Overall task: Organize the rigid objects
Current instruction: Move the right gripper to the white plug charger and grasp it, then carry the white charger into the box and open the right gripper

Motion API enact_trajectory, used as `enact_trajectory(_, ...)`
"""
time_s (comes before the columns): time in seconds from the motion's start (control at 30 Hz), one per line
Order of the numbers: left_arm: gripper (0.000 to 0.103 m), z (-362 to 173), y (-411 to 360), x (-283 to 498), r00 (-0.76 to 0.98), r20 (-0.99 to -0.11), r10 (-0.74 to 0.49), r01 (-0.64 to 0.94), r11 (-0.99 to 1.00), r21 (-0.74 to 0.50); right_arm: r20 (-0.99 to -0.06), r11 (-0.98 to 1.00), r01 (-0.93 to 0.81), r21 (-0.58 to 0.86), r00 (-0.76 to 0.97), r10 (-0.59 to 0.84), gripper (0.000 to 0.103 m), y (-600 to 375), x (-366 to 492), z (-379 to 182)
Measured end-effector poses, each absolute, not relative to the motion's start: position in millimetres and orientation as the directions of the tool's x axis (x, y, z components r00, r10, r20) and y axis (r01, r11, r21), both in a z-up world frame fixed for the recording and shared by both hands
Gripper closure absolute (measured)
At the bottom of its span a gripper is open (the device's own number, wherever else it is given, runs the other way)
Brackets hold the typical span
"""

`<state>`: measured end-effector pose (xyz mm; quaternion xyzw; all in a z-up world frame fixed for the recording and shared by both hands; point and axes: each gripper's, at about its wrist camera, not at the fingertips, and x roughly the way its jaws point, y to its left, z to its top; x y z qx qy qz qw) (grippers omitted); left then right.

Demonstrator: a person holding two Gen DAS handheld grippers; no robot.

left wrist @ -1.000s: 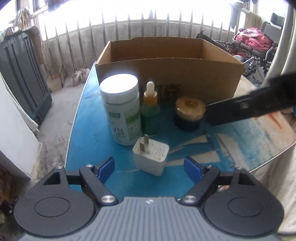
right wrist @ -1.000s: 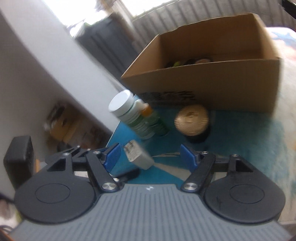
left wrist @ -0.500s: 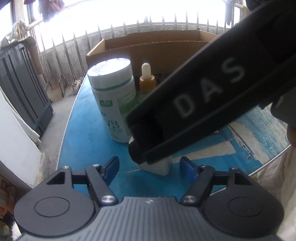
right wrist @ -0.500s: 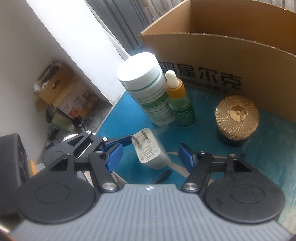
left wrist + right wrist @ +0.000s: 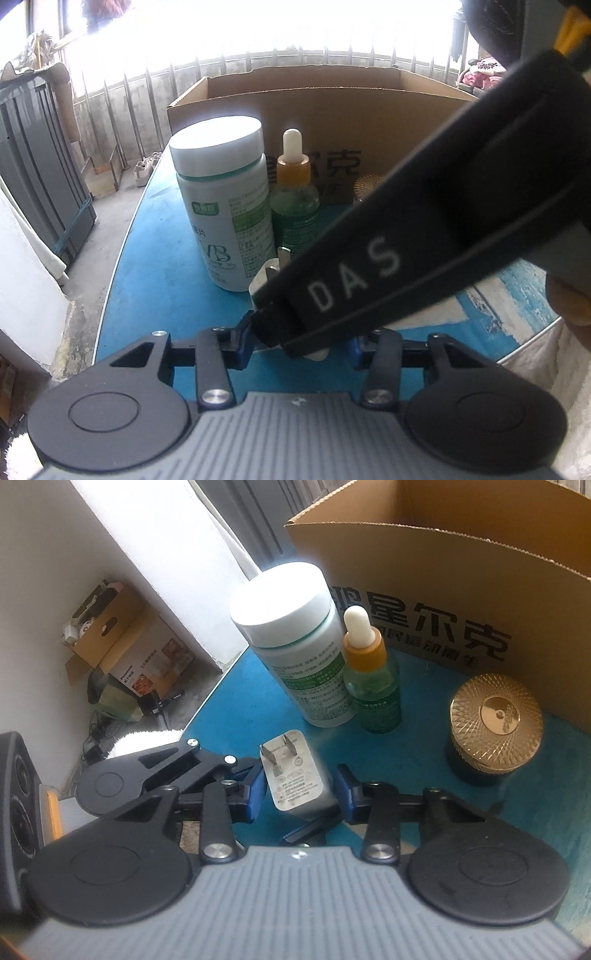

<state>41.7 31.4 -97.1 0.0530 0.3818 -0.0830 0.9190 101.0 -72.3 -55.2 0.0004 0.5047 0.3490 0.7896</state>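
A white plug charger [image 5: 295, 775] lies prongs-up on the blue table [image 5: 243, 701]. My right gripper [image 5: 299, 794] is closing on it, and its blue pads touch both sides of the body. In the left wrist view, the right gripper's black finger [image 5: 369, 266] hides most of the charger [image 5: 262, 280]. My left gripper [image 5: 301, 347] is closing too, with the charger and that finger between its pads and a gap still on its right side. Behind stand a white pill bottle [image 5: 291, 646], a dropper bottle [image 5: 373, 679] and a gold-lidded jar [image 5: 495, 723].
An open cardboard box [image 5: 461, 572] stands right behind the bottles. The table's curved edge [image 5: 114, 258] runs along the left, with the floor, a dark cabinet [image 5: 37, 166] and a railing beyond. A person's hand [image 5: 569, 295] shows at the right edge.
Both pairs of jaws have narrowed around the charger. The right gripper swung in across the left wrist view and came down over the charger. The left gripper sank slightly, then held still.
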Motion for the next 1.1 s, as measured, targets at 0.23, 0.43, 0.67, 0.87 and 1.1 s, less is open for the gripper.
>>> enact_trajectory(0.23, 0.056, -87.3, 26.5, 35.9, 0.715, -0.692, -0.100, 0.195, 0.979, 0.059, -0.770, 0.751, -0.547, 0.370, 0.272, 0.577, 0.068, -85.8, 87.6, -43.1)
enact_trajectory(0.43, 0.056, -62.3, 9.4, 20.4, 0.754, -0.652, -0.079, 0.200, 0.973, 0.114, -0.726, 0.744, -0.559, 0.365, 0.329, 0.603, 0.069, -104.4, 64.2, -11.4)
enact_trajectory(0.67, 0.056, -26.3, -17.2, 10.0, 0.824, -0.559, -0.093, 0.229, 0.957, 0.177, -0.643, 0.751, -0.561, 0.349, 0.439, 0.627, 0.073, -144.7, 43.1, 38.8)
enact_trajectory(0.87, 0.056, 2.7, -35.5, 26.6, 0.853, -0.508, -0.118, 0.252, 0.946, 0.202, -0.592, 0.767, -0.563, 0.308, 0.517, 0.618, 0.073, -175.5, 43.3, 76.8)
enact_trajectory(1.1, 0.056, 28.6, -52.9, 57.4, 0.883, -0.452, -0.127, 0.241, 0.949, 0.205, -0.554, 0.777, -0.585, 0.233, 0.577, 0.601, 0.073, -197.8, 71.5, 122.7)
